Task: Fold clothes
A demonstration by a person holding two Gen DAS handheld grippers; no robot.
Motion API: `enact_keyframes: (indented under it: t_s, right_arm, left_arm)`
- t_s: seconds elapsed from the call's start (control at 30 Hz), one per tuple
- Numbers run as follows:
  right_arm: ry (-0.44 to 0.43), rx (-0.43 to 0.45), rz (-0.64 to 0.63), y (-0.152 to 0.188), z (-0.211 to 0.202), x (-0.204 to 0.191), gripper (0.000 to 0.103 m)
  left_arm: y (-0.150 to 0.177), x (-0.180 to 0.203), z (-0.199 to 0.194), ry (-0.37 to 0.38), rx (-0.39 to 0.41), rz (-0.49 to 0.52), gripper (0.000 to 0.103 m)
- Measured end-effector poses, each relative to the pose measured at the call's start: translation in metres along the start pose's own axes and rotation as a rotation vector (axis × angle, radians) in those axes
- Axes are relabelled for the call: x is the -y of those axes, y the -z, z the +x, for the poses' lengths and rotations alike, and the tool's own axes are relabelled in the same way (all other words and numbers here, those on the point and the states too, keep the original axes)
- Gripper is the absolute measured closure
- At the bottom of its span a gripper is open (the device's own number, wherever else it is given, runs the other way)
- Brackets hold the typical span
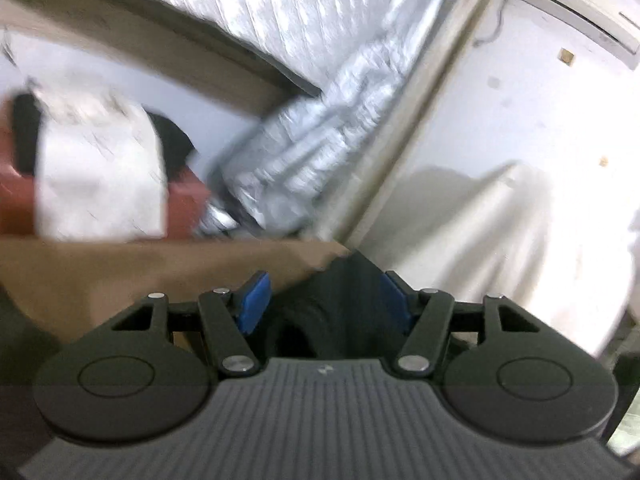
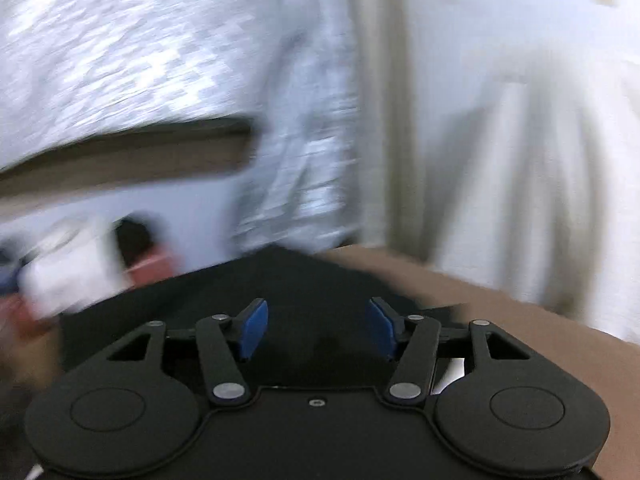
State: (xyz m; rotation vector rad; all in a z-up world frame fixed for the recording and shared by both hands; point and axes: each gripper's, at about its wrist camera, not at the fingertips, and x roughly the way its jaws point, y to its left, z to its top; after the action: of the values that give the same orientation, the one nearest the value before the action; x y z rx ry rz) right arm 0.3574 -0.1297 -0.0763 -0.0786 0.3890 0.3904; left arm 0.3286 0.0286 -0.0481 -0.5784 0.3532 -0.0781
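Note:
A black garment (image 1: 340, 300) rises in a peaked bunch between the blue pads (image 1: 254, 300) of my left gripper (image 1: 325, 300), above the brown table (image 1: 120, 276). The cloth fills the gap and laps over the right pad, so the left gripper looks shut on it. In the right wrist view, which is blurred, the black garment (image 2: 240, 280) lies spread on the brown table (image 2: 500, 320). My right gripper (image 2: 318, 328) hovers over it with its pads apart and both blue faces bare, so it is open.
A silver quilted sheet (image 1: 320, 60) hangs behind the table. A white cloth (image 1: 500, 240) hangs at the right against the white wall, with an air conditioner (image 1: 580, 8) above. At left, a white bundle (image 1: 100, 176) sits on a red box (image 1: 188, 204).

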Motion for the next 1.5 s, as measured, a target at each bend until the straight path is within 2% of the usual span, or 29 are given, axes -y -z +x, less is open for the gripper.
enact_keyframes:
  t_s: [0.03,0.1,0.17,0.27,0.33,0.5,0.57,0.6,0.63,0.67,0.7,0.77,0.8,0.9,0.97,1.03,1.07,1.17,1.23,1.33,1.43,1.5]
  right_arm:
    - [-0.04,-0.025,-0.038,0.005,-0.002,-0.012,0.04]
    - [-0.106,-0.099,-0.128,0.02,0.001,-0.036,0.04]
    - [-0.086,-0.113,-0.191,0.038,-0.005,-0.053,0.04]
    - [-0.114,-0.121,-0.13,0.049,-0.014,-0.054,0.039]
    - [-0.128,-0.123,-0.063,0.048,-0.01,-0.047,0.039]
    - [-0.156,-0.096,0.012,0.064,-0.017,-0.04,0.039]
    - [-0.167,-0.085,0.026,0.072,-0.017,-0.043,0.034]
    - [-0.154,-0.09,0.002,0.077,-0.017,-0.049,0.028]
    - [-0.139,-0.095,-0.027,0.082,-0.017,-0.055,0.028]
    - [-0.105,-0.102,-0.117,0.088,-0.016,-0.065,0.026]
    - [-0.072,-0.112,-0.21,0.094,-0.016,-0.076,0.019]
    - [-0.036,-0.198,-0.441,0.095,-0.01,-0.091,0.018]
    - [-0.057,-0.247,-0.519,0.088,-0.015,-0.092,0.018]
    - [-0.115,-0.478,-0.6,0.047,-0.038,-0.078,0.02]
    - [-0.044,-0.566,-0.516,0.024,-0.062,-0.058,0.019]
    - [0.026,-0.648,-0.427,0.003,-0.087,-0.037,0.019]
    - [0.052,-0.644,-0.358,-0.004,-0.103,-0.024,0.019]
    - [0.111,-0.548,-0.156,-0.014,-0.143,0.008,0.018]
    - [0.132,-0.468,-0.067,-0.015,-0.158,0.012,0.018]
    - [0.107,-0.334,0.07,-0.005,-0.173,0.007,0.017]
    - [0.039,-0.345,0.141,0.013,-0.172,-0.002,0.017]
    - [0.058,-0.334,0.131,0.021,-0.171,-0.008,0.017]
  left_arm:
    - [0.005,-0.002,0.012,-0.02,-0.052,0.0,0.043]
    - [0.016,-0.006,0.038,-0.121,-0.156,0.013,0.046]
    - [0.02,-0.014,0.048,-0.16,-0.188,-0.027,0.046]
    - [0.027,-0.027,0.063,-0.218,-0.237,-0.086,0.046]
    - [0.027,-0.029,0.066,-0.233,-0.244,-0.098,0.045]
    - [0.023,-0.026,0.066,-0.264,-0.226,-0.074,0.044]
    - [0.022,-0.025,0.065,-0.27,-0.228,-0.07,0.044]
    - [0.022,-0.024,0.064,-0.271,-0.234,-0.057,0.043]
    - [0.023,-0.019,0.064,-0.277,-0.244,-0.028,0.042]
    - [0.024,-0.015,0.065,-0.282,-0.253,0.001,0.04]
    - [0.025,-0.01,0.065,-0.288,-0.259,0.029,0.038]
    - [0.026,-0.001,0.062,-0.306,-0.252,0.076,0.037]
    - [0.025,0.003,0.06,-0.312,-0.246,0.097,0.035]
    - [0.018,0.011,0.05,-0.326,-0.216,0.131,0.031]
    - [0.013,0.016,0.044,-0.341,-0.21,0.15,0.023]
    - [0.011,0.024,0.038,-0.348,-0.214,0.174,0.023]
    - [0.012,0.028,0.035,-0.343,-0.209,0.18,0.02]
    - [0.013,0.042,0.025,-0.322,-0.2,0.197,0.017]
    - [0.018,0.055,0.022,-0.284,-0.224,0.207,0.017]
    - [0.032,0.079,0.015,-0.246,-0.257,0.275,0.015]
    - [0.045,0.102,0.003,-0.208,-0.344,0.362,0.015]
    - [0.051,0.112,-0.021,-0.172,-0.348,0.394,0.014]
